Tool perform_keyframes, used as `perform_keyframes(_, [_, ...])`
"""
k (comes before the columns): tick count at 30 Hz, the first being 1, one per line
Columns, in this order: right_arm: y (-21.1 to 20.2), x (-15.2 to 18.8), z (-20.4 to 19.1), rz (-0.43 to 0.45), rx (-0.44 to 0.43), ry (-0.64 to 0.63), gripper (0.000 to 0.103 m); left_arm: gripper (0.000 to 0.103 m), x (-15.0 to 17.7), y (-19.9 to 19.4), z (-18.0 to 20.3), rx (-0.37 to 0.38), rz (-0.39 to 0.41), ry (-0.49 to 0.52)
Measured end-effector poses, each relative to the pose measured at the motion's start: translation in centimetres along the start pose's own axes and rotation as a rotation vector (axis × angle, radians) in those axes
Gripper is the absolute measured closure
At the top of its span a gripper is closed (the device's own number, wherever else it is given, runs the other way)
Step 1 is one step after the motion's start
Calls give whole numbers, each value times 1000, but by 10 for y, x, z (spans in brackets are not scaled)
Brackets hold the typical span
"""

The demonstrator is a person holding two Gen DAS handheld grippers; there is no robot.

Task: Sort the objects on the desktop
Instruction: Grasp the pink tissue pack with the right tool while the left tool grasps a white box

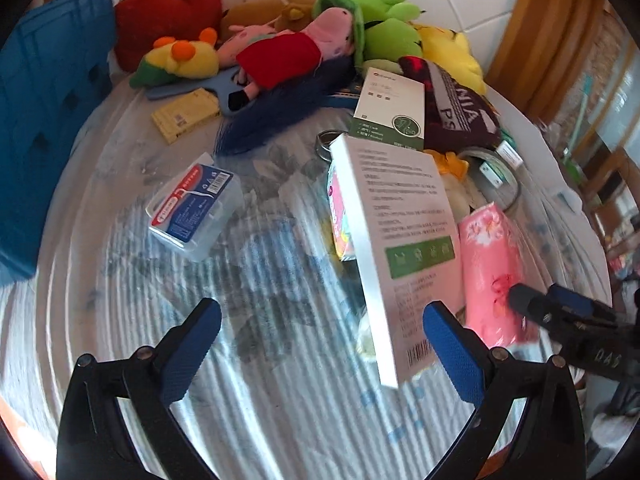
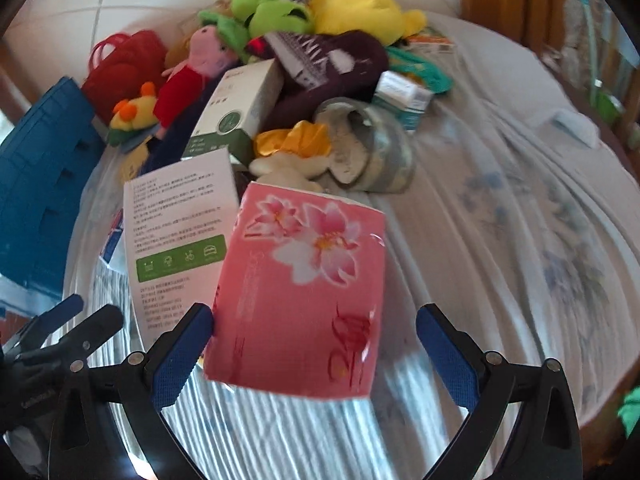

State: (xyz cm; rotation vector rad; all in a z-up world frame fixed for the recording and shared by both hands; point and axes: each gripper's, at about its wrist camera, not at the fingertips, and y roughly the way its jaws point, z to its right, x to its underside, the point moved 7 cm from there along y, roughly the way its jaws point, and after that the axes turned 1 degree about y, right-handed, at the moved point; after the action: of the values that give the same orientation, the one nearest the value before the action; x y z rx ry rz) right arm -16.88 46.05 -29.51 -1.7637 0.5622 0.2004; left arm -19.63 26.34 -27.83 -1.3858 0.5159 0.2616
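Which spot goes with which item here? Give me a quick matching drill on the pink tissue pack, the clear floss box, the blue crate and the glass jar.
Things:
1. pink tissue pack
2. clear floss box
3. blue crate
4. glass jar

Places or states:
A. standing at the table's left edge
B. lying on its side next to the dark knit hat
C. alone on the striped tablecloth, in front of the open left gripper
D. between the fingers of the open right gripper

Pairs: 1-D, 2-C, 3-A, 4-B
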Motion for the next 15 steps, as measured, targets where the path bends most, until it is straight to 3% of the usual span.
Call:
perform_keyframes(9, [36,-3,3,-108,-119,-13,0,0,-6,17,22,-22,-10,-25])
perform_keyframes(13, [26,-5,22,-94,25,-133,5,2,-7,34,34,-13,-34,-25])
perform_keyframes(15, [21,-8,37,-89,49,-124,5,15,-4,46,42,3,-62,-18])
